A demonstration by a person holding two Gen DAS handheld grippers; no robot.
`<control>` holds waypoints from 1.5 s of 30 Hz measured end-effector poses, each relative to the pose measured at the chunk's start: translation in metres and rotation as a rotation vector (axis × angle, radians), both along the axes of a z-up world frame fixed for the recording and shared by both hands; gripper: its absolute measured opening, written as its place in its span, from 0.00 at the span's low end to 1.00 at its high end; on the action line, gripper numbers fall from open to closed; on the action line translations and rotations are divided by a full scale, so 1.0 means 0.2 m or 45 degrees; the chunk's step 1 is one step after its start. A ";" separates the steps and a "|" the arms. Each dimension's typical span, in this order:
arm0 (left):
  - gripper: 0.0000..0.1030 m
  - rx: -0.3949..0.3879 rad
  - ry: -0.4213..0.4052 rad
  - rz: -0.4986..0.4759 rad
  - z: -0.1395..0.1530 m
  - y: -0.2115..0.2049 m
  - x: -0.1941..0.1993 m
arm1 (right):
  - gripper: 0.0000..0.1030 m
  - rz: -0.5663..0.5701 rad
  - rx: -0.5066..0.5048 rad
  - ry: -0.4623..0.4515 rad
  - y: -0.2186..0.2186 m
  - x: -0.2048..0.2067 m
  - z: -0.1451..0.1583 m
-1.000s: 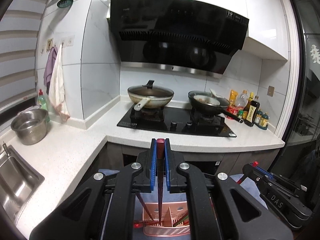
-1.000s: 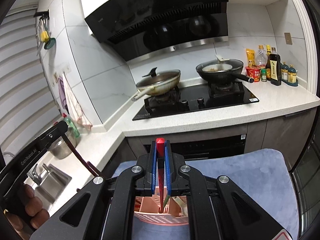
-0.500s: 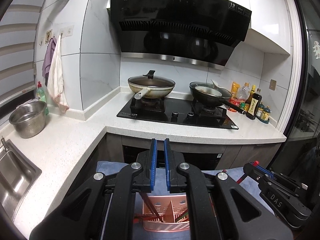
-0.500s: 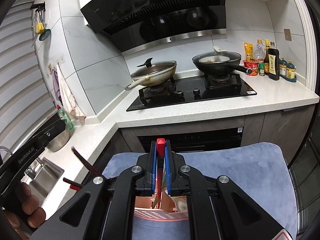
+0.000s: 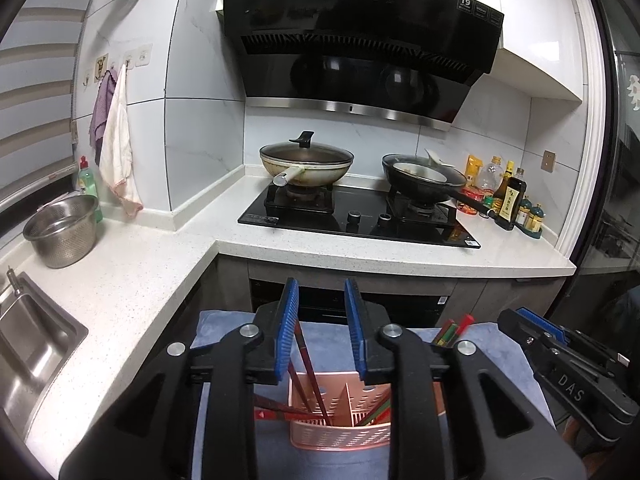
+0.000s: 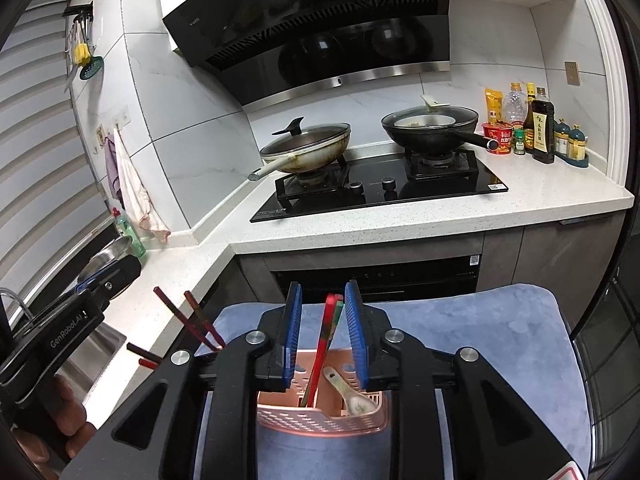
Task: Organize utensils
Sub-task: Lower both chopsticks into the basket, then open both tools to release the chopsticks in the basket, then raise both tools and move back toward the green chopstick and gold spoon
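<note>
- The pink slotted plastic utensil caddy (image 5: 340, 420) stands on a blue-grey plush cloth (image 6: 480, 340) directly beneath both tools.
- Dark red chopsticks (image 5: 310, 376) lean in its left compartment; a red-and-green pair (image 6: 326, 344) and a white ceramic spoon (image 6: 346, 390) sit in the right part.
- The left tool (image 5: 320, 324) has its blue pads spread apart with nothing clamped; a chopstick merely passes near the left pad.
- The right tool (image 6: 320, 324) is likewise parted, the red-and-green pair standing loose between its pads.
- Judged from this, the task looks close to finished: every utensil in view is already in the caddy. Two red ends (image 6: 142, 354) poke out at the left; whether they lie inside or beside it I cannot tell.
- A second ago each tool was clamped on a red chopstick; half a second ago the left had let go while the right still gripped. Now both are released and the sticks rest in the caddy.
</note>
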State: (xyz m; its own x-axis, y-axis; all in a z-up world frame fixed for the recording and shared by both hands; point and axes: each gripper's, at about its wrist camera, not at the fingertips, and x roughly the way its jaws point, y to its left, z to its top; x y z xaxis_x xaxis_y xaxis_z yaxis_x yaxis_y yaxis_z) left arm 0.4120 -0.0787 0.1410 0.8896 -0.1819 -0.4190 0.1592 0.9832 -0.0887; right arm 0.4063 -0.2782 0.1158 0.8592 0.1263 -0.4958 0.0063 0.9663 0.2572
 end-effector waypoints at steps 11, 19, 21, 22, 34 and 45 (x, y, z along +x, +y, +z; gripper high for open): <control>0.22 0.017 0.008 0.008 0.02 0.02 -0.12 | 0.23 0.024 -0.010 -0.010 0.03 -0.16 0.03; 0.22 0.029 0.046 0.003 -0.02 0.05 -0.26 | 0.23 0.062 -0.066 0.011 0.11 -0.34 0.00; 0.22 0.035 0.054 -0.002 -0.04 0.06 -0.30 | 0.23 0.073 -0.075 0.014 0.13 -0.39 0.00; 0.22 0.038 0.061 -0.001 -0.05 0.06 -0.32 | 0.23 0.078 -0.086 0.015 0.15 -0.41 0.00; 0.23 0.054 0.192 -0.004 -0.30 0.19 -0.62 | 0.24 0.137 -0.178 0.101 0.29 -0.79 -0.18; 0.23 0.084 0.410 0.040 -0.71 0.33 -0.94 | 0.30 0.153 -0.234 0.296 0.40 -1.19 -0.55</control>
